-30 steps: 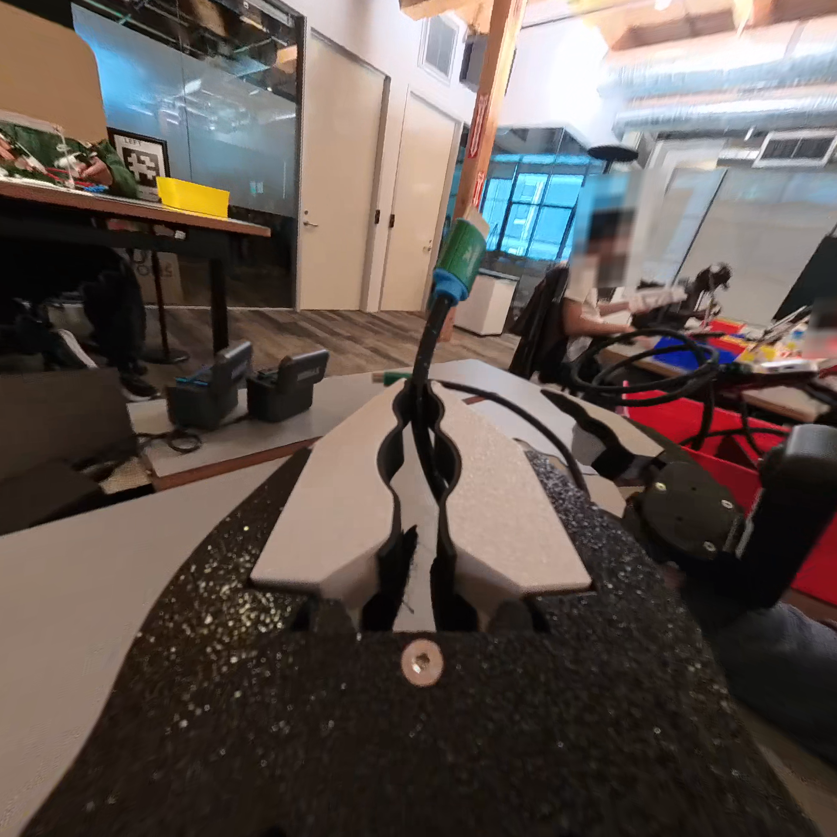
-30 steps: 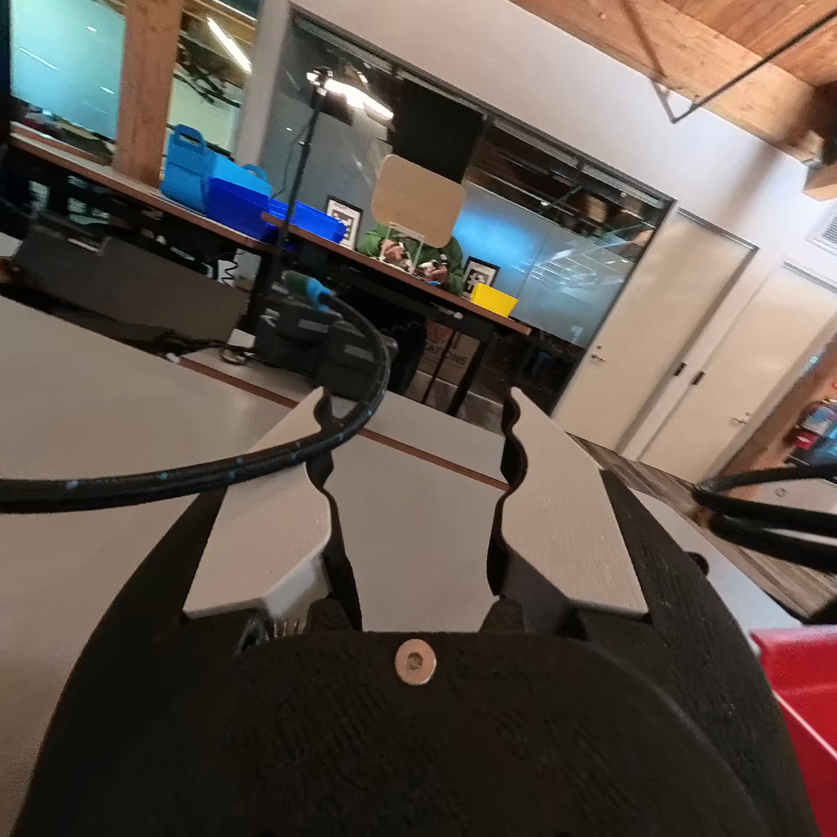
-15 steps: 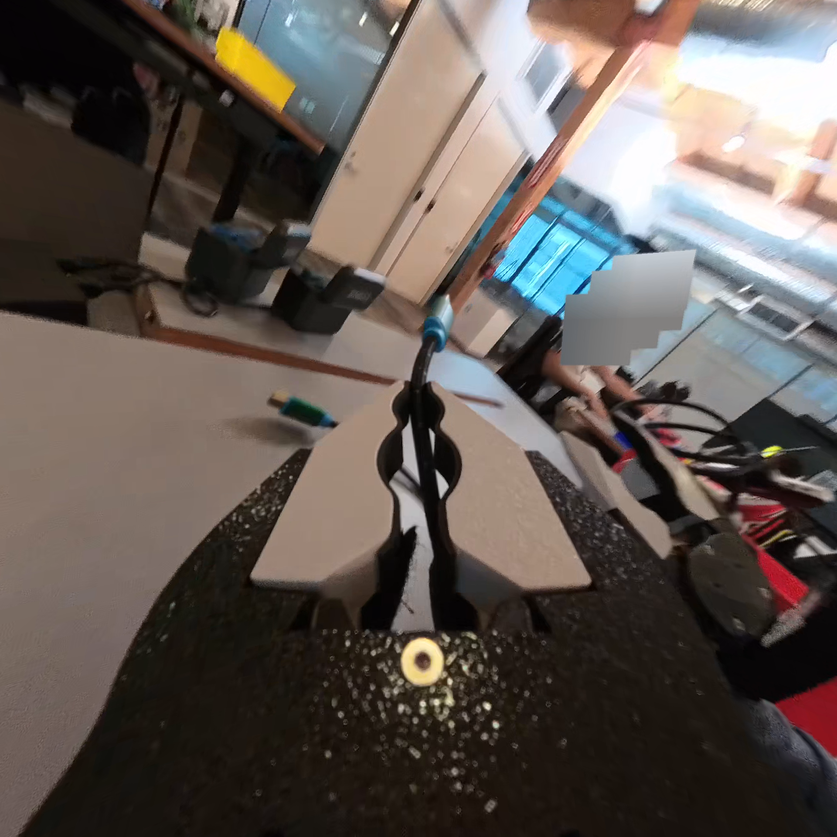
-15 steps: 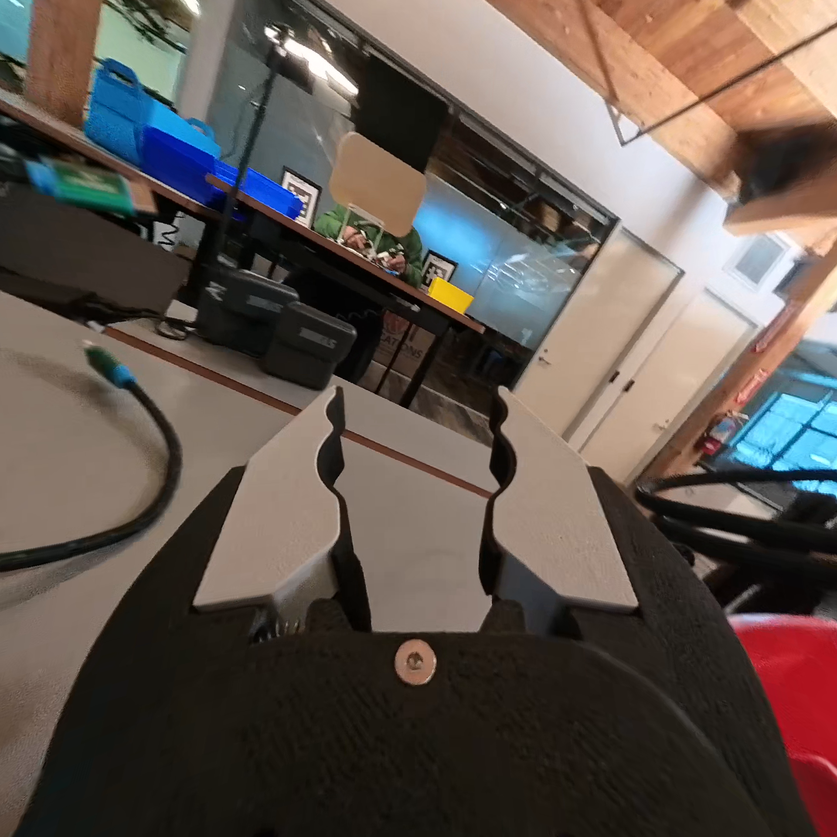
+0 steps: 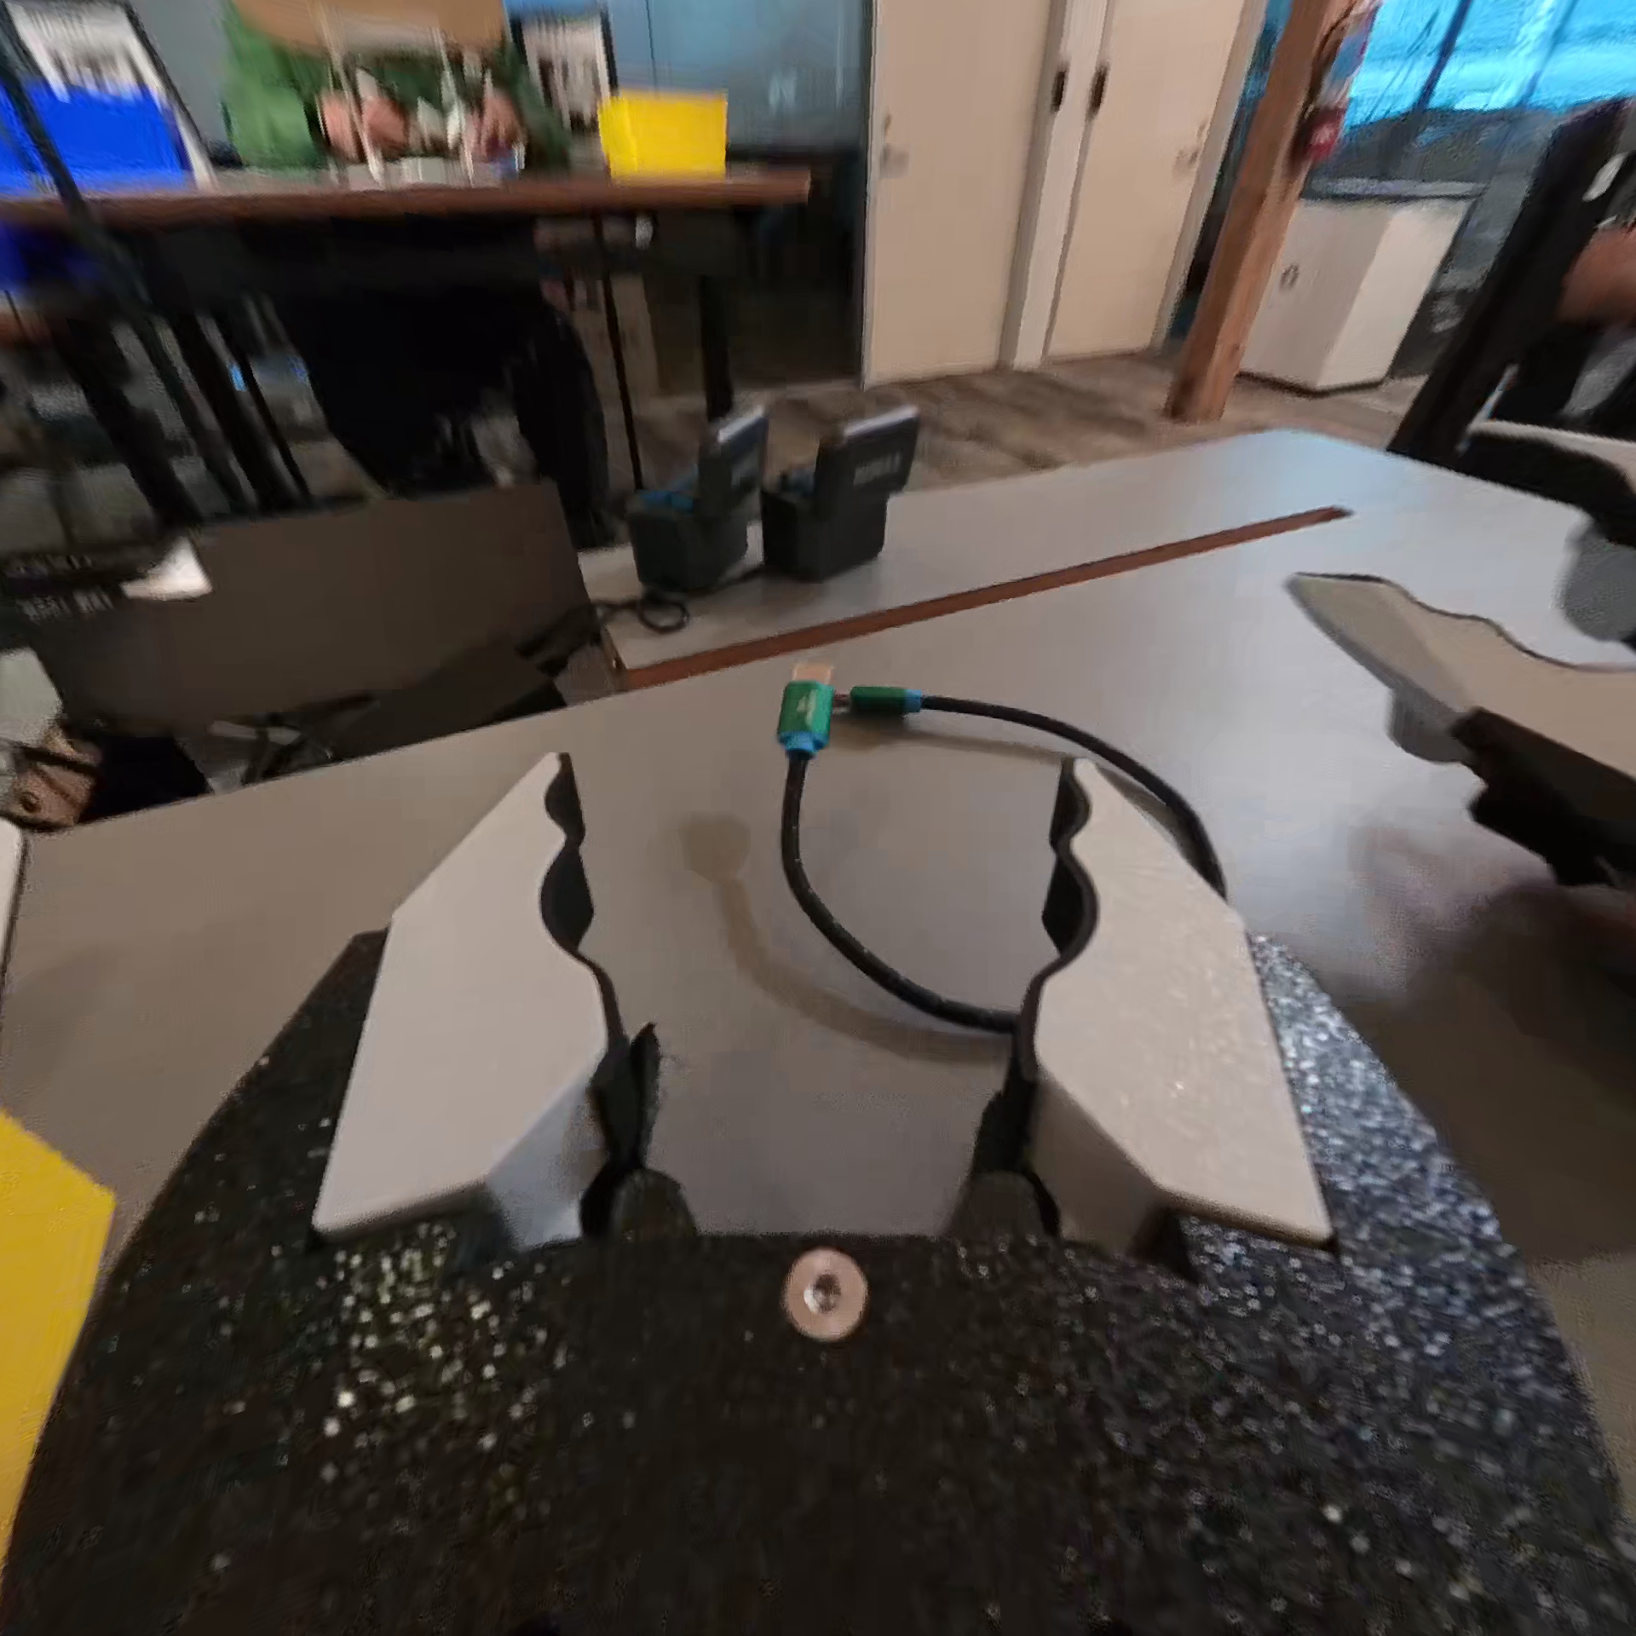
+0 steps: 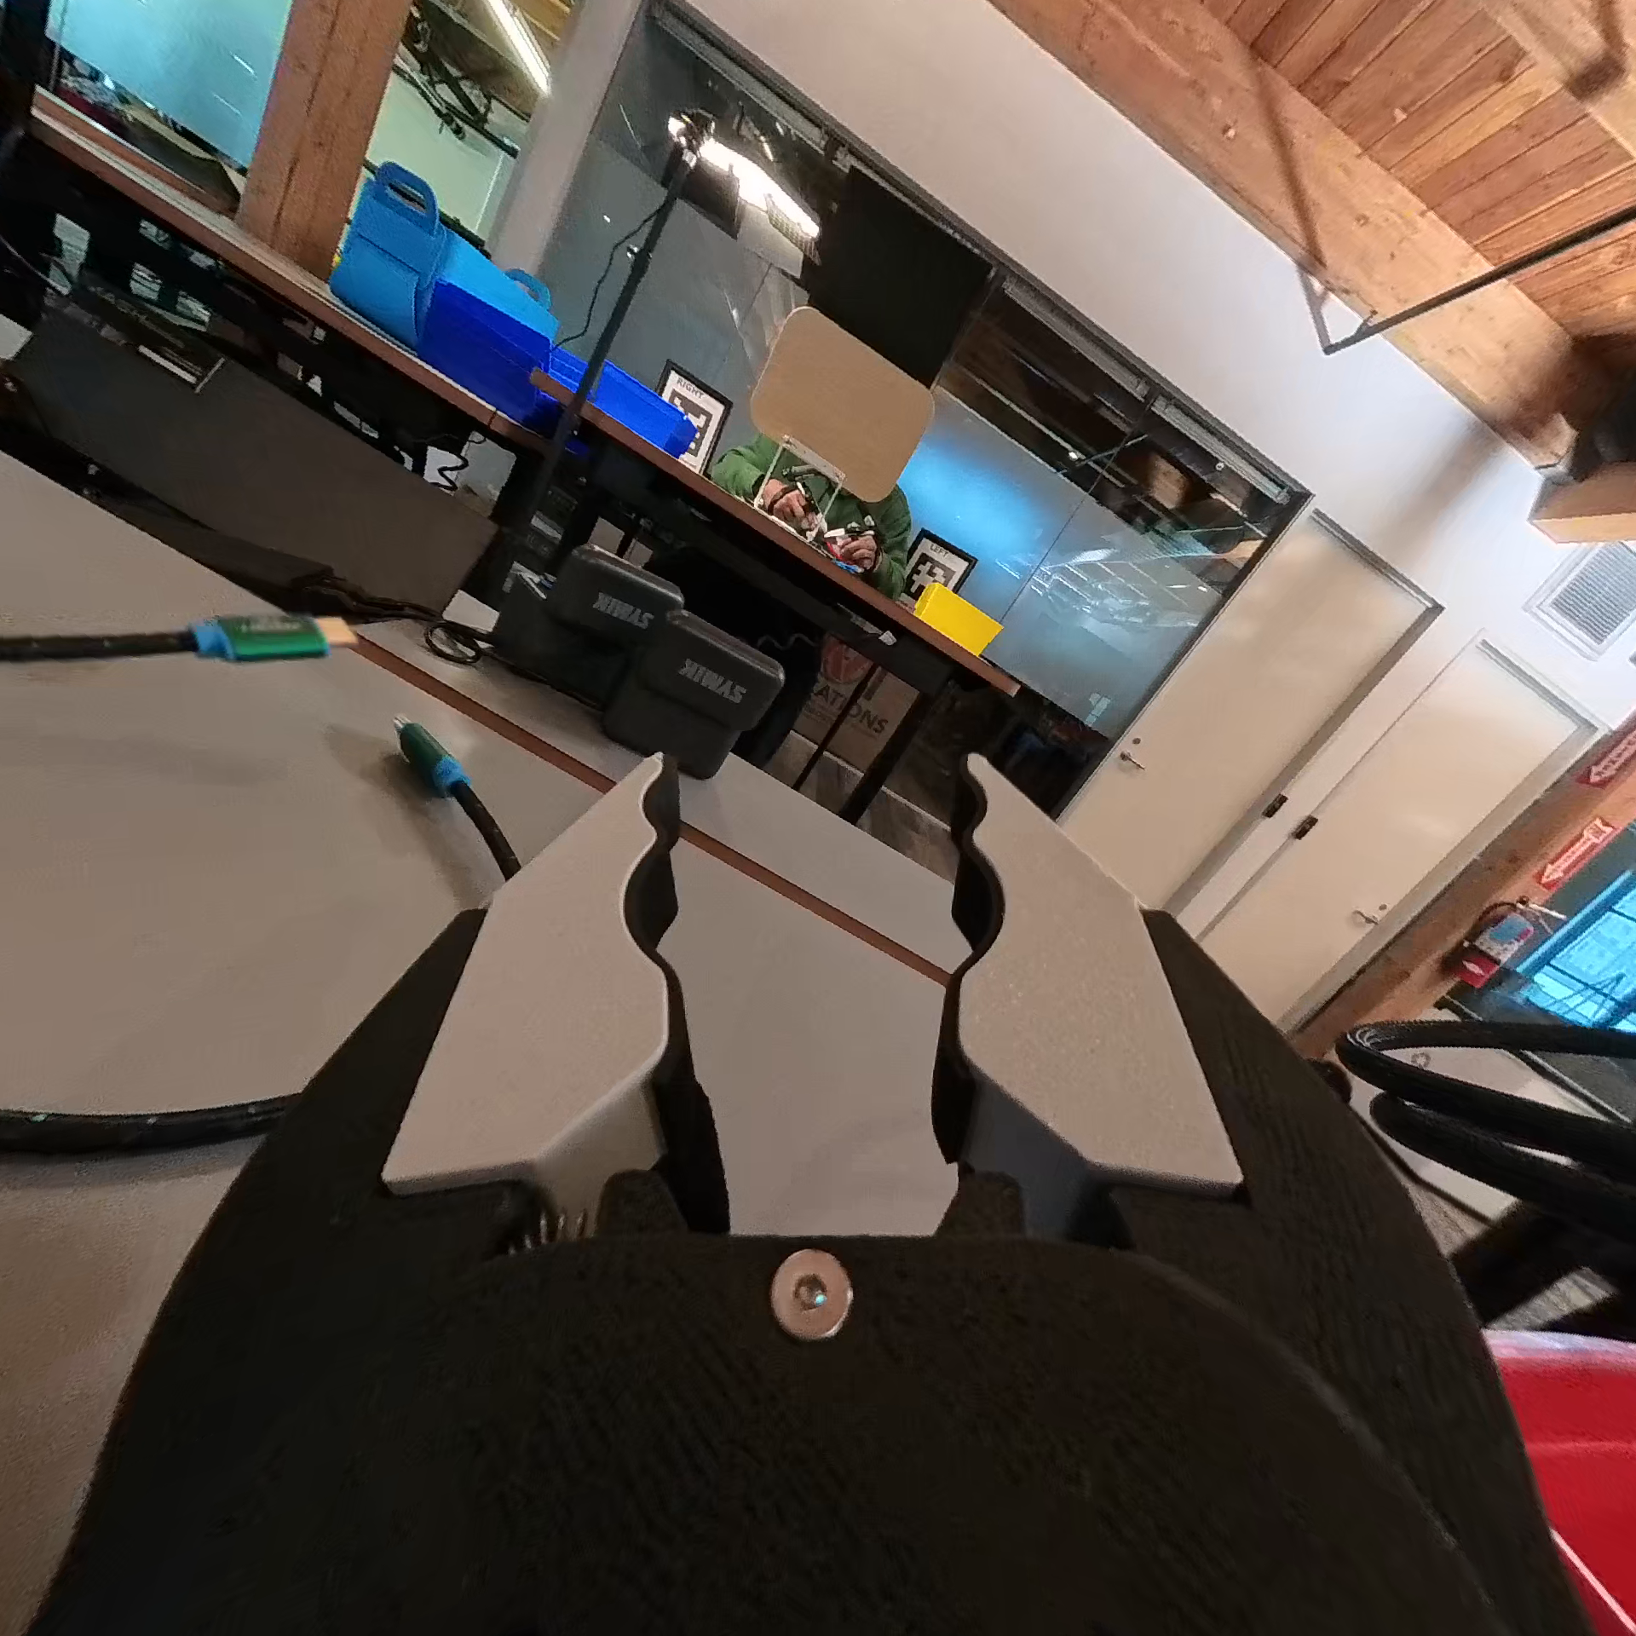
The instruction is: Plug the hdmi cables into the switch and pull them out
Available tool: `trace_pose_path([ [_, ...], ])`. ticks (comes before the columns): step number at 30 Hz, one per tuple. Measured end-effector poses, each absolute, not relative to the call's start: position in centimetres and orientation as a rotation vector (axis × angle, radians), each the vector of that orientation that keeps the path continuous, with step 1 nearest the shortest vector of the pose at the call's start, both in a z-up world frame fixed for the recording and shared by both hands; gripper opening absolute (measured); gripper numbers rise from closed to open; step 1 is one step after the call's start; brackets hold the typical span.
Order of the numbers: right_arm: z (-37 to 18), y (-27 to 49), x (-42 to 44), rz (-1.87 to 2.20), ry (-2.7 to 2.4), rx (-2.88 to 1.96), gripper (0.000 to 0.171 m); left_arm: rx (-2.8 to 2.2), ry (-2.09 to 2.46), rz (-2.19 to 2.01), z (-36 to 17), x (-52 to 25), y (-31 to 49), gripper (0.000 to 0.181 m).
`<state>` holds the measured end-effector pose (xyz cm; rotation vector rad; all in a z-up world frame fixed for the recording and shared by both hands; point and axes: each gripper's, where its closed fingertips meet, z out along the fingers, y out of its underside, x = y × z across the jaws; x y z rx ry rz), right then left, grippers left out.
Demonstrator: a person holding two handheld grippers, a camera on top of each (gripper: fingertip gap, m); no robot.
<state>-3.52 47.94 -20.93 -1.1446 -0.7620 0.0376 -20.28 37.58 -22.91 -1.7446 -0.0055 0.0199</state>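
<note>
cable (image 5: 894,969): loop hidden behind right-hand finger | far desk (image 5: 398,190): blurred | other gripper (image 5: 1452,673): cut by frame edge

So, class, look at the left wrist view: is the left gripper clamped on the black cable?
No: the left gripper stands wide open, and the black cable lies loose on the grey table between its fingers.

Black speckled tool (image 5: 819,770), grey wavy fingers (image 5: 478,1018)

An open-plan workshop office is showing here: beyond the grey table (image 5: 266,885), blue bins (image 6: 496,327) are sitting on a long workbench (image 6: 797,540) before glass-walled rooms (image 6: 1107,575).
</note>
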Motion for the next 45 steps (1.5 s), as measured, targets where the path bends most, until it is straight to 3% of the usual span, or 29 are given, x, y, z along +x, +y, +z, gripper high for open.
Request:
trace_pose_path([
  [5, -20.9, 47.2, -3.7, 0.024, -0.782, -1.127, 0.059, -1.579, 0.093, 0.055, -22.2, -19.1, 32.7, 0.091],
  [9, -21.1, 46.0, -4.1, 0.025, -0.814, -1.121, 0.044, -1.590, 0.126, -0.047, -22.7, -18.5, 32.0, 0.081],
  [13, -21.3, 44.9, -4.3, -0.008, -0.847, -1.104, 0.038, -1.587, 0.049, -0.071, -22.8, -19.7, 32.0, 0.090],
  [22, -22.0, 41.6, -4.7, 0.038, -0.880, -1.129, 0.032, -1.550, 0.089, -0.127, -22.4, -18.7, 31.6, 0.076],
  [25, -22.4, 40.8, -5.8, 0.049, -0.942, -1.102, 0.032, -1.640, 0.153, -0.241, -22.9, -17.1, 31.2, 0.057],
  [27, -22.6, 40.5, -6.3, 0.067, -0.973, -1.085, 0.032, -1.742, 0.248, -0.282, -23.9, -16.1, 30.7, 0.057],
  [30, -22.6, 40.8, -6.4, 0.108, -0.968, -1.099, 0.032, -2.032, 0.365, -0.261, -28.1, -16.0, 29.9, 0.071],
  [34, -22.6, 41.2, -6.4, 0.121, -0.954, -1.111, 0.031, -2.120, 0.411, -0.339, -29.3, -15.3, 28.8, 0.067],
  [45, -22.7, 41.0, -6.6, 0.116, -0.974, -1.102, 0.031, -2.333, 0.564, -0.150, -32.5, -15.5, 27.0, 0.024],
])
